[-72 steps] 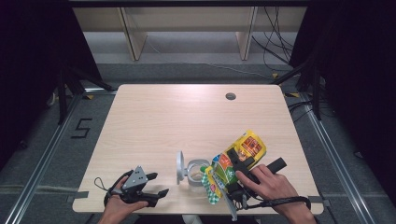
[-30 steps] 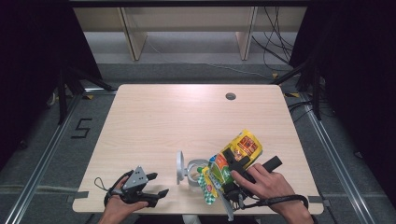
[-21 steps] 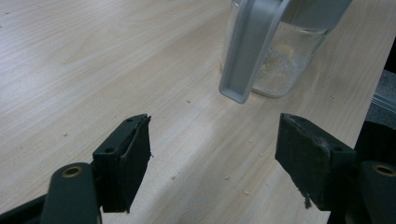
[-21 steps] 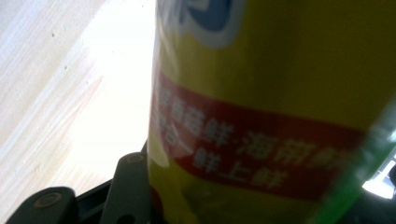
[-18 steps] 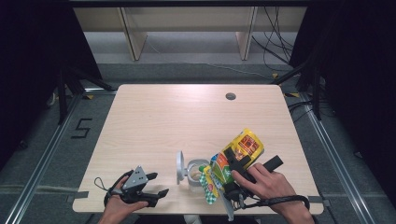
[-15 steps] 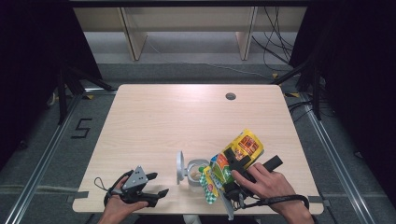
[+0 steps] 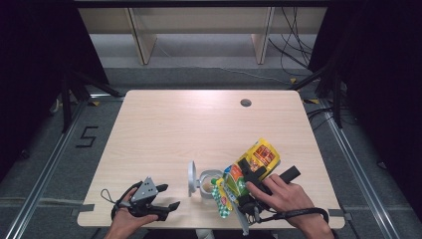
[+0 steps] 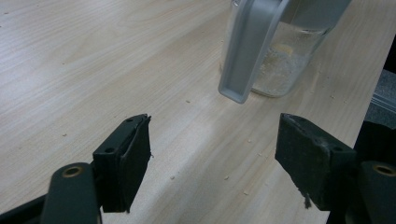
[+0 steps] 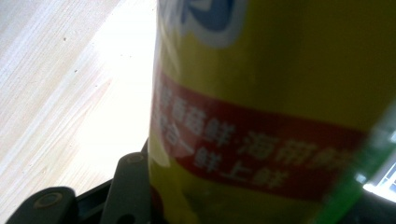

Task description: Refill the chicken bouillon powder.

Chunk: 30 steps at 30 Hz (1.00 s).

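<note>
1 yellow snack bag (image 7: 251,167), 1 clear jar (image 7: 208,182) w/ grey lid (image 7: 191,178), 2 claws: left (image 7: 166,199), right (image 7: 254,172), 1 table (image 7: 189,124)

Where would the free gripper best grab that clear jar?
Probably across the jar's round glass body, coming in level from its left, where the left gripper already faces it with open jaws. The raised lid stands on that side, so grip below it.
</note>
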Available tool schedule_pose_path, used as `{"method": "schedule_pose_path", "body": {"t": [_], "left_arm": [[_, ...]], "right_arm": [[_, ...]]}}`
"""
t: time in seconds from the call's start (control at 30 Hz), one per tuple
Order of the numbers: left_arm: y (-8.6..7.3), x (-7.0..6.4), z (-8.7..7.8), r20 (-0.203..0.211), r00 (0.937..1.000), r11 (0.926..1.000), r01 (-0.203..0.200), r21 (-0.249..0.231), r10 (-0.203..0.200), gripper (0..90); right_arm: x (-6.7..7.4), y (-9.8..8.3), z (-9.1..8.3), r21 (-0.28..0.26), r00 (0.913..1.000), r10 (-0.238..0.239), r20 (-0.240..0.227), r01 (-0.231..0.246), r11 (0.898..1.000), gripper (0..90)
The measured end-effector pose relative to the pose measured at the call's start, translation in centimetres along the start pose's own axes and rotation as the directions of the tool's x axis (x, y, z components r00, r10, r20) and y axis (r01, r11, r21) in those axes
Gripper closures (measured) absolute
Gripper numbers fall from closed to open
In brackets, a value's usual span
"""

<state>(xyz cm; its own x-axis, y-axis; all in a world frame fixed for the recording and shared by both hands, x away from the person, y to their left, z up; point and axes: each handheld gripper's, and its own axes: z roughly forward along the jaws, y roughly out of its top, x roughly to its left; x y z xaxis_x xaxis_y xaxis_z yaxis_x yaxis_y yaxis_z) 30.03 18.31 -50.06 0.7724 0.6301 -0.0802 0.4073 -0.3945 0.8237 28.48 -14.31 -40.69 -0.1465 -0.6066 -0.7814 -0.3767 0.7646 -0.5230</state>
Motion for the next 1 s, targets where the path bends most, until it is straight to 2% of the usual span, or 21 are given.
{"method": "schedule_pose_path", "body": {"t": [0.03,0.1,0.23,0.27,0.3,0.4,0.43,0.47,0.5,0.53,0.6,0.67,0.7,0.8,0.87,0.9,0.93,0.97,1.0], "left_arm": [[0.00,-0.13,0.02,0.016,0.9998,0.9998,0.016,-0.012,-0.016,25.8],[-0.02,-0.03,0.09,0.013,0.9999,0.9997,0.011,-0.020,-0.011,25.8],[0.05,0.09,-0.12,0.013,0.9999,1.0000,-0.003,-0.004,0.004,25.8],[0.05,0.08,-0.08,0.013,0.9999,1.0000,-0.002,-0.010,0.002,25.9],[0.04,0.00,-0.02,0.011,0.9999,0.9999,0.009,-0.014,-0.009,25.8],[0.02,0.03,-0.07,0.009,1.0000,1.0000,0.000,-0.001,0.000,25.9],[0.03,0.06,-0.03,0.012,0.9999,0.9999,-0.003,-0.012,0.003,25.9],[0.05,0.06,-0.04,0.011,0.9999,1.0000,-0.002,-0.008,0.002,25.9],[0.02,0.04,-0.02,0.008,1.0000,0.9999,-0.002,-0.012,0.003,25.9],[0.07,0.09,-0.18,0.009,0.9999,1.0000,-0.007,0.004,0.007,25.9],[0.06,0.12,-0.18,0.005,1.0000,0.9998,-0.005,-0.020,0.005,25.9],[0.05,0.12,-0.13,0.006,1.0000,0.9997,0.008,-0.022,-0.008,25.9],[0.09,0.21,-0.29,0.007,1.0000,1.0000,0.001,0.004,-0.001,25.9],[0.06,0.24,-0.10,0.001,0.9999,0.9998,-0.012,-0.016,0.012,25.7],[0.05,0.09,-0.15,0.011,0.9999,1.0000,-0.002,-0.005,0.002,25.5],[0.02,0.10,-0.15,0.009,1.0000,1.0000,-0.004,-0.006,0.004,25.1],[0.03,0.10,-0.17,0.006,1.0000,1.0000,-0.002,-0.005,0.002,24.6],[0.07,0.01,-0.06,0.004,0.9998,0.9997,0.018,-0.016,-0.018,23.9],[0.07,0.20,-0.10,-0.005,1.0000,1.0000,0.000,-0.004,0.000,23.1]], "right_arm": [[0.00,0.02,-0.03,0.001,1.0000,-0.002,0.002,0.002,1.000,55.6],[-0.05,0.10,-0.09,0.005,1.0000,-0.007,0.002,0.007,1.000,55.6],[-0.06,0.02,-0.10,0.001,1.0000,-0.002,0.003,0.002,1.000,55.6],[0.11,0.03,-0.18,0.007,0.9997,0.024,0.002,-0.024,1.000,55.6],[-0.03,-0.09,-0.15,0.000,1.0000,0.003,-0.002,-0.003,1.000,55.6],[-0.08,-0.18,-0.19,0.006,1.0000,0.003,-0.002,-0.003,1.000,55.7],[-0.14,-0.20,-0.20,0.004,0.9999,0.003,-0.015,-0.002,1.000,55.6],[0.03,-0.17,-0.29,0.012,0.9998,0.021,-0.001,-0.021,1.000,55.7],[-0.07,-0.26,-0.24,0.005,1.0000,0.003,-0.001,-0.003,1.000,55.7],[-0.07,-0.28,-0.24,0.004,1.0000,0.003,-0.003,-0.003,1.000,55.7],[-0.07,-0.30,-0.27,0.005,1.0000,0.002,-0.001,-0.002,1.000,55.7],[-0.06,-0.29,-0.29,0.007,1.0000,0.000,0.000,0.000,1.000,55.6],[-0.06,-0.29,-0.27,0.006,1.0000,0.000,0.000,0.000,1.000,55.7],[0.00,-0.23,-0.29,0.010,0.9999,0.011,-0.001,-0.011,1.000,55.7],[0.04,-0.18,-0.28,0.011,0.9997,0.026,-0.005,-0.026,1.000,55.7],[-0.11,-0.17,-0.19,0.005,1.0000,0.000,-0.005,0.000,1.000,55.7],[-0.09,-0.12,-0.20,0.004,1.0000,0.000,-0.005,0.000,1.000,55.7],[-0.10,-0.05,-0.23,0.000,1.0000,-0.006,-0.001,0.006,1.000,55.7],[0.05,0.05,-0.27,0.003,0.9998,0.019,-0.004,-0.019,1.000,55.7]]}}
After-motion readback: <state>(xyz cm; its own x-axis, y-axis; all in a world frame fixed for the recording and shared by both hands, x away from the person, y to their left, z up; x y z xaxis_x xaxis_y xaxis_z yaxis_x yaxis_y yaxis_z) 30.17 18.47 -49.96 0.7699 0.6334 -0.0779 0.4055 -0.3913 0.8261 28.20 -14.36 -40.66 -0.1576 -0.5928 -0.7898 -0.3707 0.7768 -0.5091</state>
